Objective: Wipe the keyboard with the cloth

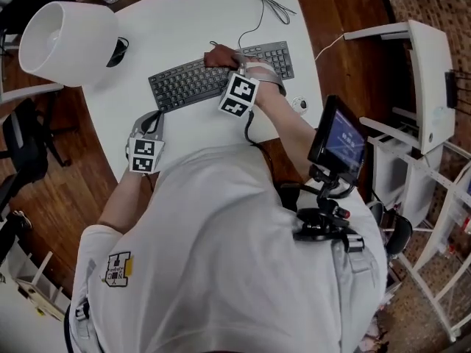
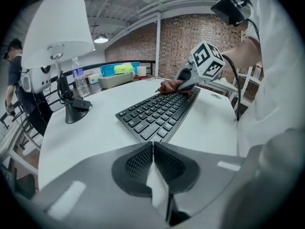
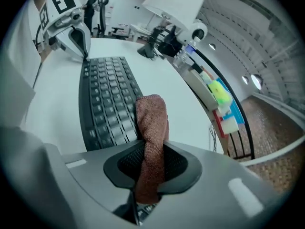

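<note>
The right gripper (image 3: 151,165) is clamped on a rust-brown, nubbly terry cloth (image 3: 152,123), bunched into a thick fold that rests on the far rows of the flat black keyboard (image 1: 193,81) near the white table's (image 1: 184,13) front edge. The left gripper (image 2: 153,151), jaws together and empty, sits off the keyboard's left end.

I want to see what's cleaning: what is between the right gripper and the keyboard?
The cloth. The right gripper clamps it in its jaws, and it rests on the keyboard; the right gripper view shows this.
</note>
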Demonstrator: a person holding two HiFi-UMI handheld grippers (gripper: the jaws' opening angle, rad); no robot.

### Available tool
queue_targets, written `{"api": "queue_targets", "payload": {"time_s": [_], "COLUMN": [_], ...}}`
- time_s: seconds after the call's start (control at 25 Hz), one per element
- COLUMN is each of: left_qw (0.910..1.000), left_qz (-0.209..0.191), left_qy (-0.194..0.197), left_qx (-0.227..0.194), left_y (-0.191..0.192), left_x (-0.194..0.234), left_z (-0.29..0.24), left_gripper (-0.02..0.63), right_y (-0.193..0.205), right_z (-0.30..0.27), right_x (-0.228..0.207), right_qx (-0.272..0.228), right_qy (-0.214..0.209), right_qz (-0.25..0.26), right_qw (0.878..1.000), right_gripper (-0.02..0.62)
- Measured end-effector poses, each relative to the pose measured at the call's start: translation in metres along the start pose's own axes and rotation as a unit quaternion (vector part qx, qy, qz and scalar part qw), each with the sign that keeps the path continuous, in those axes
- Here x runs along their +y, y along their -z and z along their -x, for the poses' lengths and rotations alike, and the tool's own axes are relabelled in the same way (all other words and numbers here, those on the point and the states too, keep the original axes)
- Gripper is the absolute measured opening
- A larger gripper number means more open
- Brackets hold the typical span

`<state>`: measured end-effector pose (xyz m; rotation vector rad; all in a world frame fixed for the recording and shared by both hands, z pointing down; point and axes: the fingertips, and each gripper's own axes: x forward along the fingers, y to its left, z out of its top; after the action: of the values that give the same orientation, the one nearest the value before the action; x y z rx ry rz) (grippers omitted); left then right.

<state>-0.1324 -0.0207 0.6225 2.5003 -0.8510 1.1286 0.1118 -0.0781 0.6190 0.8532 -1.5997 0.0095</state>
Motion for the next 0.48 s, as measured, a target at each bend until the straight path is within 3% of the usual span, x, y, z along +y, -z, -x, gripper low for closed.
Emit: {"api": "queue_targets", "payload": {"time_s": [0.16,0.28,0.4,0.48], "left_qw": [1.0,1.0,1.0,1.0], "left_qz": [-0.001,-0.002,0.0,0.004], "left_qy": [-0.001,-0.002,-0.004,-0.005], "left_qx": [0.004,0.001,-0.001,-0.003], "left_y": [0.003,0.003,0.002,0.003], "left_x": [0.0,0.002,0.001,0.0], "left_z": [-0.002,0.0,0.001,0.001], "left_gripper": [0.008,0.009,0.008,0.008], "right_y": [0.093,0.141,0.134,0.086], "right_z": [0.002,0.007,0.016,0.023], "right_x": [-0.045,-0.066,-0.066,-0.044], "right_qx": [0.069,0.117,0.117,0.075], "right_qy": [0.039,0.059,0.059,0.037], "right_qz": [-0.069,-0.112,-0.113,-0.093], "right_qw": [0.994,0.985,0.985,0.992], "right_gripper": [0.078,0.08,0.08,0.08]}}
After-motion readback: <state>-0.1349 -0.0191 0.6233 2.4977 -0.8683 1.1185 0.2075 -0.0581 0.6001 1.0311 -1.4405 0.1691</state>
